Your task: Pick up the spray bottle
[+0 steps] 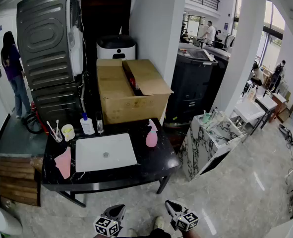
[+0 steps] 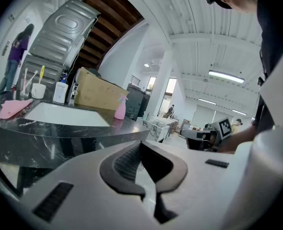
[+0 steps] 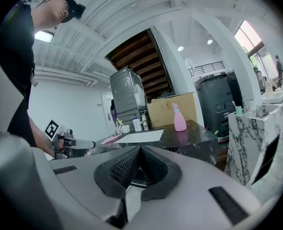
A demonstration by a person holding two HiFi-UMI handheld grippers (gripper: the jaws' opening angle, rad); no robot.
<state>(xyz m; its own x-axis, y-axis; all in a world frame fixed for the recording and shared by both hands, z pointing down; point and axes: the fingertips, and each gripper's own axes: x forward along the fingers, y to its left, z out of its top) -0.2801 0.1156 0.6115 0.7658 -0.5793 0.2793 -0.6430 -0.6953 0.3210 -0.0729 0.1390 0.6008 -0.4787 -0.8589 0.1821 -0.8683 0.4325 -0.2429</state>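
Spray bottle [image 1: 151, 134] upright on counter [image 1: 153, 166]; left gripper [image 2: 141, 143], right gripper [image 3: 140, 148] closed, empty

No words or numbers can be read from here. Any print on the pink spray bottle [image 1: 151, 135], the white pump bottle [image 1: 87, 125] or the cardboard box [image 1: 136, 103] is too small to make out.
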